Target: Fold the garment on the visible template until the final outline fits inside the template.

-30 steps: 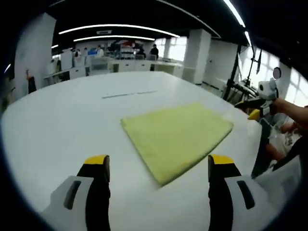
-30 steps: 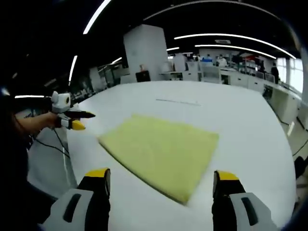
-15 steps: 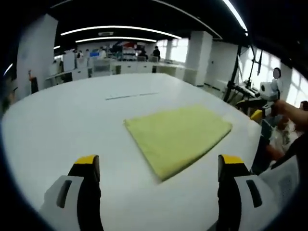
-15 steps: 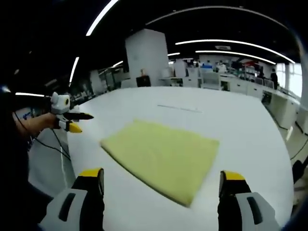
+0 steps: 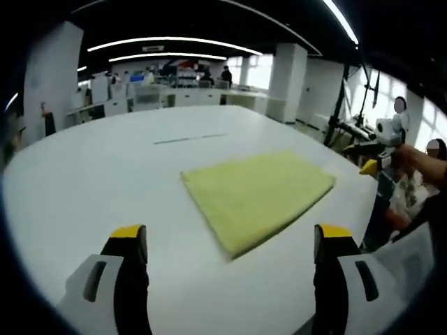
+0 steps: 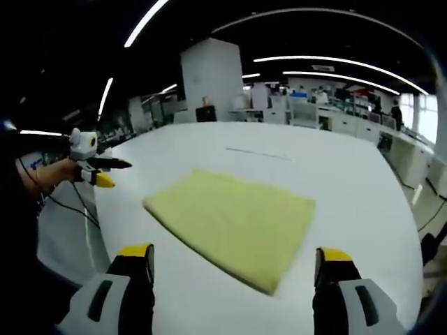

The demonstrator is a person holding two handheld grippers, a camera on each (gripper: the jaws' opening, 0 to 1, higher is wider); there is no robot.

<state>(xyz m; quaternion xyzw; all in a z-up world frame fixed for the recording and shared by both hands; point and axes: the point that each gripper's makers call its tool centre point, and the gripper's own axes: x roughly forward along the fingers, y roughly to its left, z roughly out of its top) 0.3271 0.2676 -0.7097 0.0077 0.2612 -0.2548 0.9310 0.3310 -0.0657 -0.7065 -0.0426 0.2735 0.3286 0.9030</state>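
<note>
While the folded yellow garment (image 5: 257, 197) is lying flat at twelve o'clock on the white table (image 5: 91, 174), both the left gripper (image 5: 230, 241) and right gripper (image 6: 235, 258) are hovering wide open, holding nothing; folding looks finished, so next I'd be checking its outline against the template.

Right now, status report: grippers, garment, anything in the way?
Left gripper open, empty. Right gripper open, empty. Yellow-green garment folded flat on white table, untouched. Nothing on or beside it.

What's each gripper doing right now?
Left gripper: open, holding nothing.
Right gripper: open, holding nothing, above the table, short of the yellow cloth.
</note>
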